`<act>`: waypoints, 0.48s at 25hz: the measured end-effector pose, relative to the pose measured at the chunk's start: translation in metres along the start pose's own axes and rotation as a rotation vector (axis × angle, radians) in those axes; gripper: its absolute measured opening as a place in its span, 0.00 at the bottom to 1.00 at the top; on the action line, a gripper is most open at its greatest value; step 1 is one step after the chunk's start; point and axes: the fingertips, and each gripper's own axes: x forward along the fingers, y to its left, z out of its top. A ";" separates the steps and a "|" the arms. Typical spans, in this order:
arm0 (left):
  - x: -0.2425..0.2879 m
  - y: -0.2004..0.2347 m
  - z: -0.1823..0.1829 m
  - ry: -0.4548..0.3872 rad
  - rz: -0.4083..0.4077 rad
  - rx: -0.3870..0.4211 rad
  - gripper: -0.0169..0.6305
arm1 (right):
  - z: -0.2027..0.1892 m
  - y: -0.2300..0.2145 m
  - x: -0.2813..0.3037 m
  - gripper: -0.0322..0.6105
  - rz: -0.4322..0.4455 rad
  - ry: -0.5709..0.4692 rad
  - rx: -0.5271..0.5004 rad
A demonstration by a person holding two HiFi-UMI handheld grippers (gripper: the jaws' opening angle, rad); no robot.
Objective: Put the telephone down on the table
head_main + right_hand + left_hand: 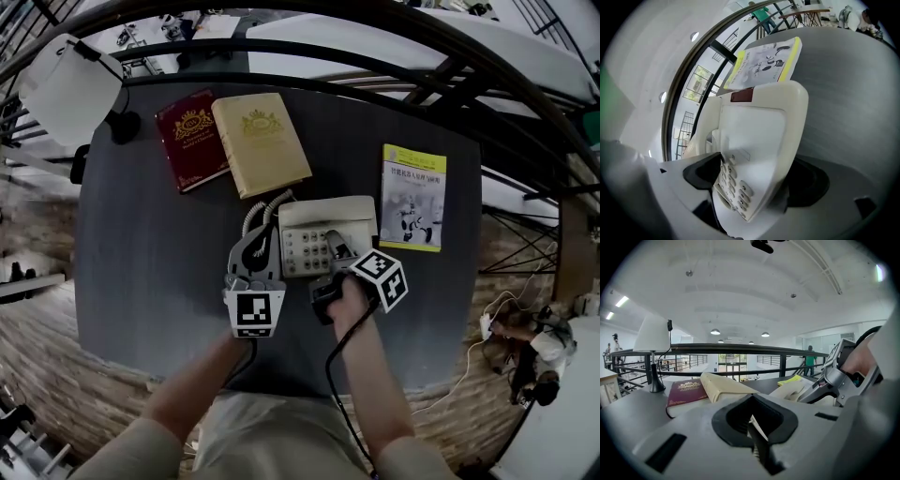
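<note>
The cream telephone (323,234) lies flat on the dark round table (150,272), handset on its cradle, coiled cord (258,214) trailing off its left side. My right gripper (339,258) points steeply down over the phone's near edge. In the right gripper view the keypad end of the telephone (754,140) stands between the widely spread jaws of the right gripper (754,187), which is open around it. My left gripper (253,248) hovers just left of the phone beside the cord, nearly level. In the left gripper view the left gripper (757,427) looks shut, with nothing held.
A red book (190,139) and a beige book (260,142) lie at the table's far side, and a yellow-edged booklet (413,197) lies to the right of the phone. A white lamp (70,89) stands at the far left. A dark railing (450,66) curves behind the table.
</note>
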 end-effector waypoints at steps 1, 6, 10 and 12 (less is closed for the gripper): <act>0.000 0.000 -0.001 0.002 -0.002 -0.002 0.03 | 0.000 0.000 0.000 0.67 -0.002 0.000 0.000; -0.002 -0.002 -0.005 0.019 -0.011 -0.006 0.03 | -0.001 -0.004 -0.001 0.68 -0.020 0.026 0.009; -0.007 -0.002 -0.001 0.005 -0.022 0.012 0.03 | 0.001 -0.006 -0.010 0.68 -0.023 -0.002 0.025; -0.010 -0.004 0.003 -0.011 -0.039 0.061 0.03 | 0.002 -0.004 -0.013 0.68 -0.011 -0.006 0.027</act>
